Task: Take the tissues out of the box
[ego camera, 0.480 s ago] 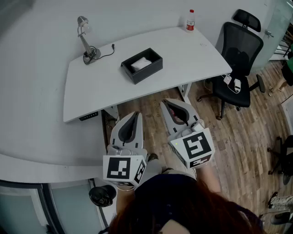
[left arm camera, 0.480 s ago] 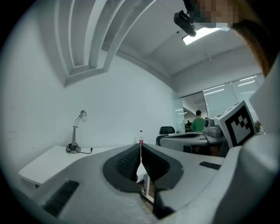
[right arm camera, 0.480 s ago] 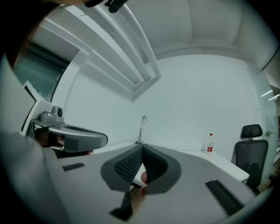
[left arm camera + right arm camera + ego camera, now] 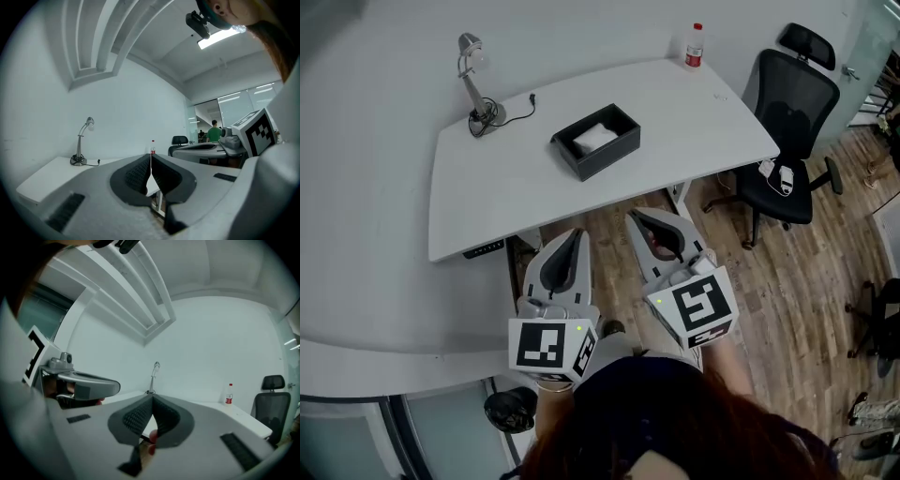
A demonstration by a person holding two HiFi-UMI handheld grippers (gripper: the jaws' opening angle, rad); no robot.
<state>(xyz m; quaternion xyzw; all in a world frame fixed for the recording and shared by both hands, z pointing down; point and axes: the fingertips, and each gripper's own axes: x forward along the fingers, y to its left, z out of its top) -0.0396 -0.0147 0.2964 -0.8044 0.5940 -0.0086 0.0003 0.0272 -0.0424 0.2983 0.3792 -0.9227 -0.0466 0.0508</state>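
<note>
A black open tissue box [image 4: 595, 141] sits mid-table on the white desk [image 4: 506, 187], with white tissues [image 4: 594, 139] showing inside. Both grippers hang in front of the desk's near edge, well short of the box. My left gripper [image 4: 577, 232] is shut, its dark ribbed pads [image 4: 140, 172] meeting with nothing between them. My right gripper [image 4: 634, 216] is shut too, its pads [image 4: 143, 416] pressed together and empty. In both gripper views the box is hidden behind the jaws.
A desk lamp [image 4: 475, 89] with a cable stands at the desk's back left. A bottle with a red cap [image 4: 695, 45] is at the back right corner. A black office chair [image 4: 787, 122] stands to the right on the wooden floor [image 4: 797, 281].
Both grippers have shifted slightly toward the desk; the view has moved a little, so the box and desk sit slightly higher and to the right. Jaws stay shut.
</note>
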